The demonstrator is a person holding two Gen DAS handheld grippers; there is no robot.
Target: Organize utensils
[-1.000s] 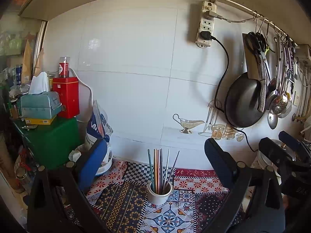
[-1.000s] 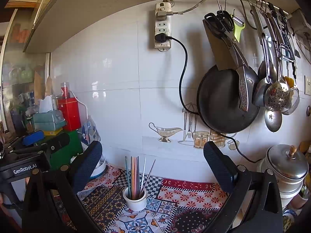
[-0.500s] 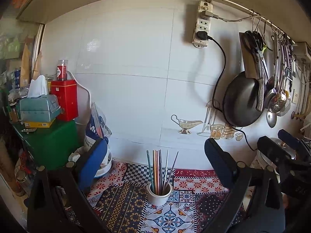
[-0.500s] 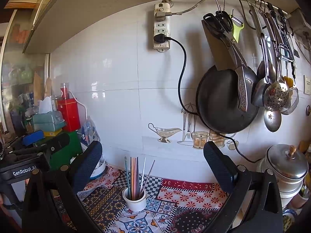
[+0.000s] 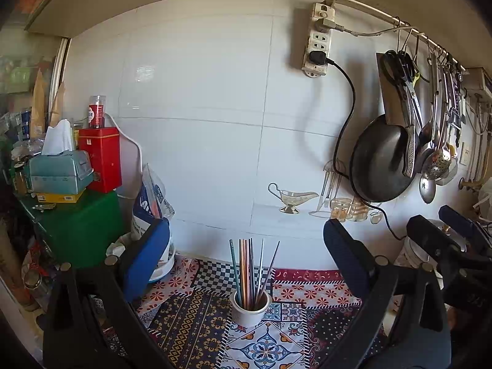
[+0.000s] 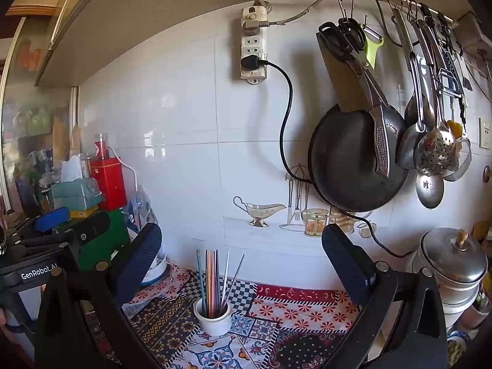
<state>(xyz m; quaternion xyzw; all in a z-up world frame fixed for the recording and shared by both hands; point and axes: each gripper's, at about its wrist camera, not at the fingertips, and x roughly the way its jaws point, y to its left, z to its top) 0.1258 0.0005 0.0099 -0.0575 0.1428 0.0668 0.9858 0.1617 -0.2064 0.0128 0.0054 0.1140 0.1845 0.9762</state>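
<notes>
A white cup [image 5: 250,310] [image 6: 213,316] stands on a patterned cloth [image 5: 196,326] [image 6: 295,316] and holds several coloured chopsticks [image 5: 247,270] [image 6: 212,279] upright. My left gripper [image 5: 246,246] is open, held back from the cup and above it, with nothing between its blue pads. My right gripper [image 6: 241,249] is open too and empty, to the right of the left one. Ladles, a slotted spoon [image 6: 435,153], scissors [image 6: 347,40] and a black pan [image 6: 353,166] hang from a wall rail.
A green box [image 5: 80,227], a red tin [image 5: 103,156] and a tissue box [image 5: 58,172] crowd the left side. A metal pot [image 6: 452,261] stands at the right. A power strip [image 6: 253,46] with a black cord hangs on the white tiled wall.
The left view has drifted slightly leftward, so the wall items sit a little further left. The right view is almost the same. Both grippers stay open and empty.
</notes>
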